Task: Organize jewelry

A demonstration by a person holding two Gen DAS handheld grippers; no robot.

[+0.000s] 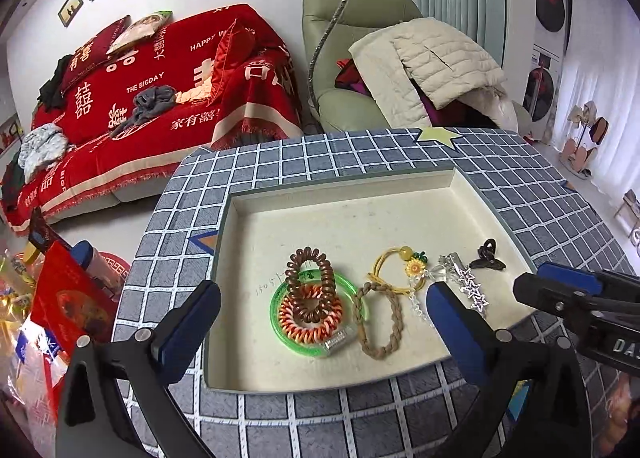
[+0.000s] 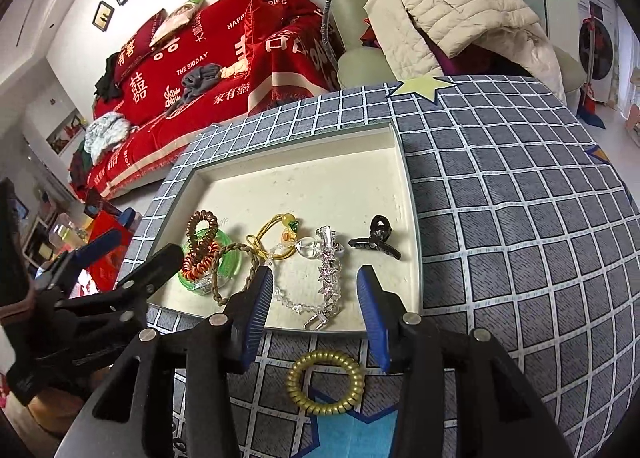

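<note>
Both jaws are standing wide, gripping nothing: left gripper (image 1: 320, 322) is hovering over the cream tray (image 1: 360, 185) sitting on the checked tablecloth (image 2: 520, 217); right gripper (image 2: 316, 314) is hanging above the gold coil hair tie (image 2: 325, 388), which is lying on the cloth just outside the tray's near rim. Green bangle (image 1: 280, 294), star clip (image 2: 330, 266) and black claw clip (image 2: 376, 240) are resting inside.

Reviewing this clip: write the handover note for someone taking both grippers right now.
Left gripper: open, empty, hovering over the tray.
Right gripper: open, empty, above the gold coil hair tie.
In the tray: brown and orange coil ties stacked on a green bangle, braided tie, yellow sunflower tie, crystal bracelet, star clip, dark claw clip.
Left: the gold coil tie lies on the checked tablecloth, outside the tray; it probably goes in next.
</note>
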